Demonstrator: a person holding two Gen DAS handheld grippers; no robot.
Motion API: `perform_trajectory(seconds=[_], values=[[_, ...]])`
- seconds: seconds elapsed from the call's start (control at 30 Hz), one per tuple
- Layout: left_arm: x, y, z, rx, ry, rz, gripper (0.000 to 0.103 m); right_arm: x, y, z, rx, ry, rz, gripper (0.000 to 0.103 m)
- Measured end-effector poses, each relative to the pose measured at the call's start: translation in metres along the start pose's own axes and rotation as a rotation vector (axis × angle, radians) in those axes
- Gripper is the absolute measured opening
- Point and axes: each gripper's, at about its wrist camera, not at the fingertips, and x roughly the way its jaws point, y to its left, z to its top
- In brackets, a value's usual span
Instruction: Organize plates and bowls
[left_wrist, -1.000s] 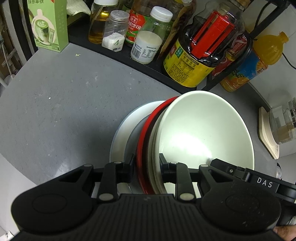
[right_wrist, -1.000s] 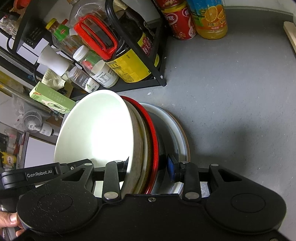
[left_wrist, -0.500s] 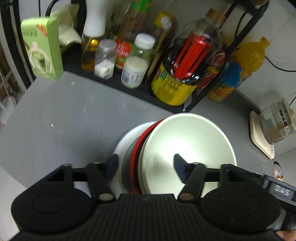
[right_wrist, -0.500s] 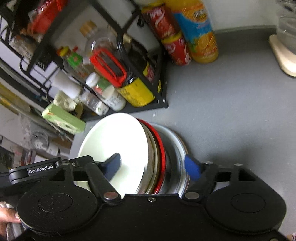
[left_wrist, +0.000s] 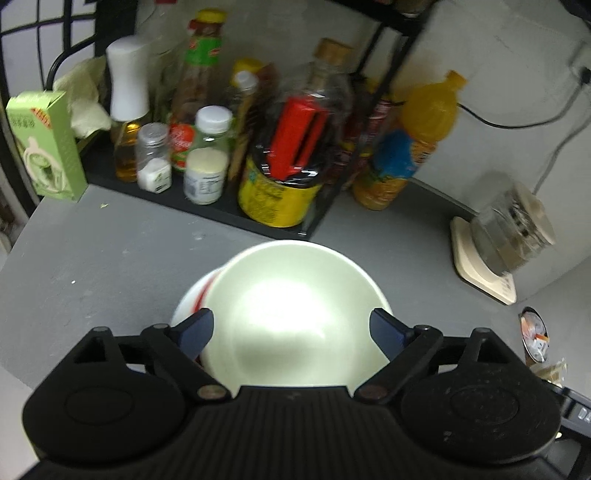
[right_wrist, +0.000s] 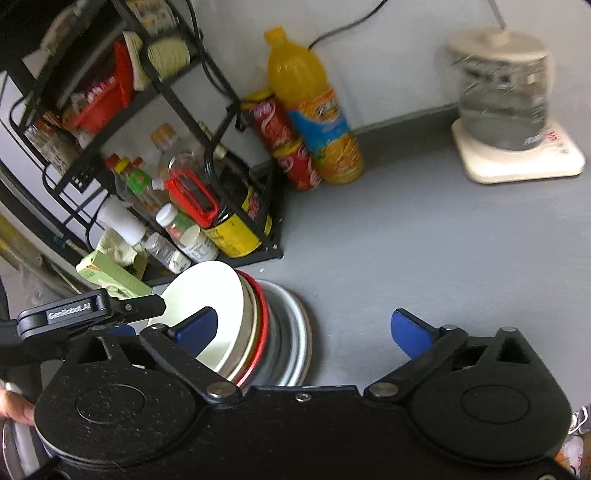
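left gripper spread wide, blue pads on either side of the white bowl at lower centre, clear of it. right gripper wide too, holding nothing. bowl topping a stack with a red plate and a grey plate, on the grey counter at lower left of the right view, below the black rack.
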Motion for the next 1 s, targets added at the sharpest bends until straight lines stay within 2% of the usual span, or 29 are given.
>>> perform_trajectory(seconds=[0.27, 0.5, 0.7, 0.87, 1.0], values=[[-0.031, -0.038, -0.039, 0.101, 0.006, -0.072, 0.091, -0.074, -0.021, -0.041, 0.071, -0.104, -0.069, 0.103], [-0.072, -0.058, -0.078, 0.207, 0.009, -0.084, 0.093, -0.131, -0.025, -0.081, 0.119, -0.180, -0.136, 0.103], [-0.100, -0.064, -0.105, 0.254, -0.003, -0.130, 0.095, -0.164, -0.025, -0.112, 0.126, -0.217, -0.170, 0.103], [-0.120, -0.069, -0.127, 0.317, -0.011, -0.175, 0.102, -0.187, -0.016, -0.129, 0.102, -0.243, -0.221, 0.103], [-0.134, -0.072, -0.143, 0.354, -0.024, -0.195, 0.102, -0.203, -0.011, -0.143, 0.096, -0.257, -0.265, 0.103]])
